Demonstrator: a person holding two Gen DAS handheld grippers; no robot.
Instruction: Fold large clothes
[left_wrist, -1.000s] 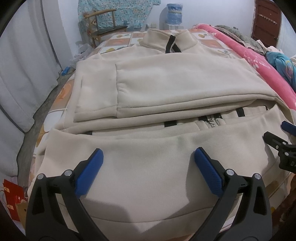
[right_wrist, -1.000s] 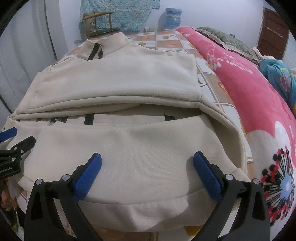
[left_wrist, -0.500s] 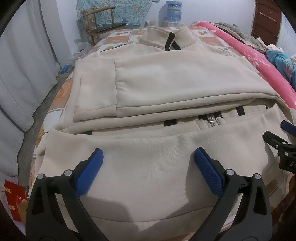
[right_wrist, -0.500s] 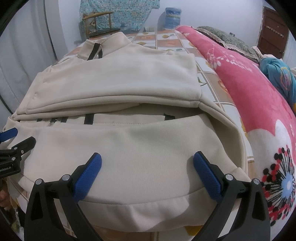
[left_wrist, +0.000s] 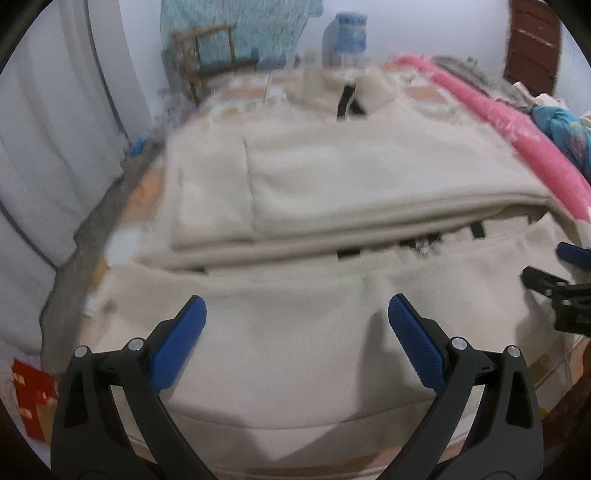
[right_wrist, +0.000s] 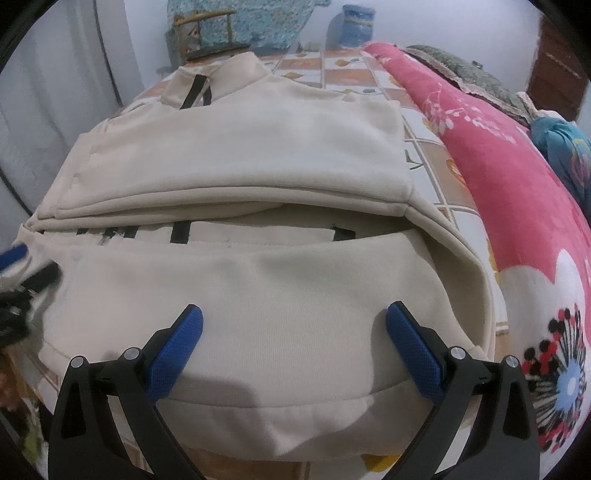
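Note:
A large cream zip-up sweatshirt (left_wrist: 332, 184) lies on the bed, collar at the far end, sleeves folded across its chest, black zipper tape showing under the fold. It also fills the right wrist view (right_wrist: 258, 177). My left gripper (left_wrist: 295, 314) is open and empty above the near hem on the left half. My right gripper (right_wrist: 295, 317) is open and empty above the near hem on the right half. The right gripper shows at the right edge of the left wrist view (left_wrist: 561, 291); the left gripper shows blurred at the left edge of the right wrist view (right_wrist: 22, 288).
A pink flowered blanket (right_wrist: 517, 184) lies along the right side of the bed. A wooden chair (left_wrist: 207, 55) and a blue water bottle (left_wrist: 347, 33) stand at the far wall. White curtains (left_wrist: 48, 147) hang left. A red packet (left_wrist: 33, 402) lies on the floor.
My left gripper has moved, its view is now blurred and tilted slightly upward. The right gripper has barely moved. The sweatshirt lies as before.

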